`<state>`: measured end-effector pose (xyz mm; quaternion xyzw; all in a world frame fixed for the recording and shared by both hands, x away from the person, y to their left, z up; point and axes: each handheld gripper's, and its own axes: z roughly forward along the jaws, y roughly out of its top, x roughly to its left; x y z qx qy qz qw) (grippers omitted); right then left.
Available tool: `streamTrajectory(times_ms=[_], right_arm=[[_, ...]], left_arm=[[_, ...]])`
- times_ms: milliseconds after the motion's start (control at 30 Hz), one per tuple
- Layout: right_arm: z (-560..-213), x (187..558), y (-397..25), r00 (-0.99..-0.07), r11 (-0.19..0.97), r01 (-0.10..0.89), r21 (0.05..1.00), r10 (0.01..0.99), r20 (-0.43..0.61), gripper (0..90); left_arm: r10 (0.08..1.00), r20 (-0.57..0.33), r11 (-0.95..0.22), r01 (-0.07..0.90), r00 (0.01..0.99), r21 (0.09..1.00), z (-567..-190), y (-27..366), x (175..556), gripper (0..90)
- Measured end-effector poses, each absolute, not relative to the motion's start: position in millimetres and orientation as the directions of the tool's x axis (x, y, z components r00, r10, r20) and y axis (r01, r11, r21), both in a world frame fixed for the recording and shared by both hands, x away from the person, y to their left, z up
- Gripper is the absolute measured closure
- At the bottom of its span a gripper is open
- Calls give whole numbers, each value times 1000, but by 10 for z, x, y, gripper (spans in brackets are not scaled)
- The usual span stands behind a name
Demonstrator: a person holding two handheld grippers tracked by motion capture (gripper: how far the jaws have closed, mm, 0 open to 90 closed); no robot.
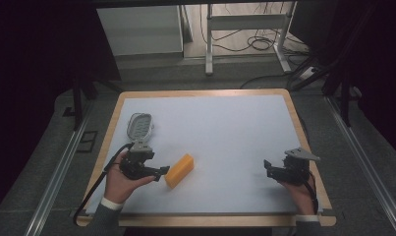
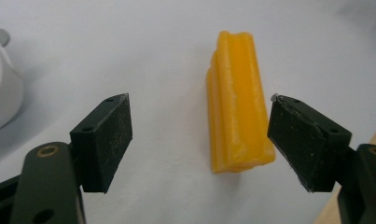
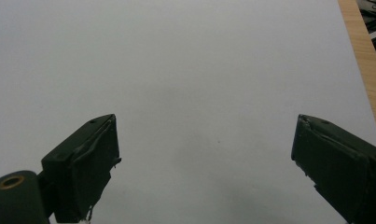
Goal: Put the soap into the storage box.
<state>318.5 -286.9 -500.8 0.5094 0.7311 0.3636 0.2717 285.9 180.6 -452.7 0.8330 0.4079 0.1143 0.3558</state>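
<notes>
On the white table top (image 1: 225,132), a yellow block (image 1: 179,170) lies flat toward the near left, well inside the wooden edge. It is a ridged, bar-shaped piece with its long side running from near left to far right. The left gripper (image 1: 158,172) sits just beside the block's near end, its jaws spread wide. In the left gripper view the yellow block (image 2: 237,107) lies between the two black pads but toward the right one, and neither pad touches it; bare table shows on both sides of it.

Farther back on the left, just beyond the left gripper, a pale oval object with a grey rim (image 1: 139,125) rests on the table; its white edge shows at the left border of the left gripper view. What it is cannot be told for sure.

The right gripper (image 1: 268,168) hangs over bare table near the right edge, well apart from the block, its jaws also spread with nothing between them.

The work looks barely begun: the reach for the block is made, but the grasp is not. Closing on the block, lifting it and carrying it wherever it belongs all seem left to do, and the right gripper has no part in it yet.
</notes>
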Motion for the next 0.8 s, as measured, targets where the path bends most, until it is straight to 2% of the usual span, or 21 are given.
streamTrajectory(times_ms=[400,800], right_arm=[[-5020,3186,-2870,-330,218,551,805,943,-29,74],[-5024,3185,-2889,-331,220,551,805,943,-31,74]], left_arm=[[729,-70,-475,578,681,664,-4434,1648,2914,223],[706,-78,-517,587,704,624,-4544,1457,2970,223]])
